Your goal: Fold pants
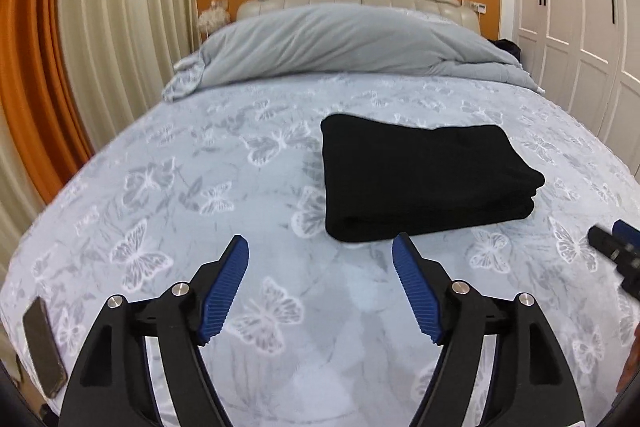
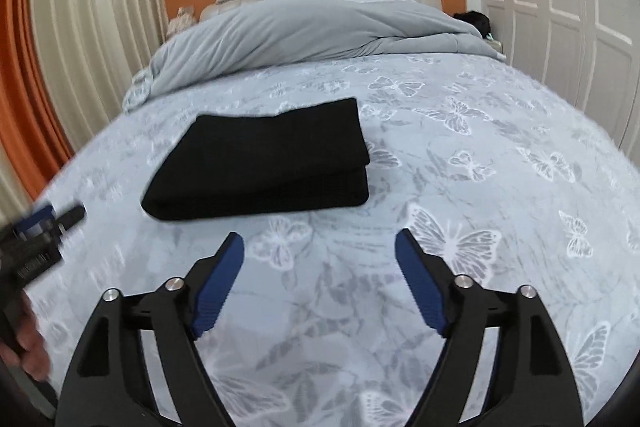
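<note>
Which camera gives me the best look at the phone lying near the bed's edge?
The left wrist view. The phone lies at that picture's lower left on the butterfly bedspread, whole but small and distorted by the fisheye. The right wrist view does not show it at all.

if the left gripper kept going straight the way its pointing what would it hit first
Probably the butterfly-print bedspread just short of the folded black pants. The left gripper is open and empty; depth is hard to judge.

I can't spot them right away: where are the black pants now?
The folded black pants lie on the butterfly-print bedspread, short of the rumpled grey duvet. They show right of centre in the left wrist view, left of centre in the right.
</note>
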Motion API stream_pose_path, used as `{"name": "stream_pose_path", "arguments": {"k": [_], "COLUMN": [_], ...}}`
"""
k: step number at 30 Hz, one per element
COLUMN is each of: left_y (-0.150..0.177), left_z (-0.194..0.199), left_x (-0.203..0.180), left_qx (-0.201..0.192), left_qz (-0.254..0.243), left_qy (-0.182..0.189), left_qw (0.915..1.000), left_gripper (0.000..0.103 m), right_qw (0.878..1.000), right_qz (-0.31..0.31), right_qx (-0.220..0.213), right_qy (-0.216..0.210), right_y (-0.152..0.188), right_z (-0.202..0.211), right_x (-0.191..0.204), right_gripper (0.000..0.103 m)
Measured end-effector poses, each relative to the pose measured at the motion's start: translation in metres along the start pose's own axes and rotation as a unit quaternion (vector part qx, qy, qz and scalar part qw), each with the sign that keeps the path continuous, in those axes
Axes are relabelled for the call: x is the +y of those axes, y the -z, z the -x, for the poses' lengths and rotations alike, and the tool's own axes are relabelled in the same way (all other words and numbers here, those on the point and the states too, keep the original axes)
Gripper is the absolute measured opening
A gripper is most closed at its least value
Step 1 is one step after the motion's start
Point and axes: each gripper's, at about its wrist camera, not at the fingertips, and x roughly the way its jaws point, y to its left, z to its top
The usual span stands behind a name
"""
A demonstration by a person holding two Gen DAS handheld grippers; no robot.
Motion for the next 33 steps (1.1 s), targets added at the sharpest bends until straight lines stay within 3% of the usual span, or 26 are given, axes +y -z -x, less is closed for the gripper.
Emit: {"name": "stream_pose_path", "arguments": {"k": [2, 9, 19, 33], "left_y": [0.003, 0.014, 0.023, 0.028], "left_z": [0.000, -0.005, -0.008, -0.015], "left_x": [-0.005, -0.020, -0.030, -0.030], "left_qx": [-0.004, 0.005, 0.009, 0.015], "left_qz": [-0.006, -0.001, -0.012, -0.012], "left_qy": [0.001, 0.010, 0.002, -0.004], "left_qw": [1.0000, 0.9999, 0.9999, 0.9998], "left_gripper": [0.079, 0.079, 0.079, 0.080], "right_qw": [1.000, 1.000, 0.999, 1.000], "right_qz": [0.006, 0.004, -0.034, -0.026], "right_qx": [0.002, -0.006, 0.002, 0.004], "right_qy": [0.003, 0.003, 0.010, 0.016], "right_y": [0.005, 0.013, 0.014, 0.018], "right_z": [-0.004, 0.001, -0.001, -0.004], "right_x": [0.003, 0.005, -0.012, -0.008], "right_gripper": [0.081, 0.090, 0.090, 0.094]}}
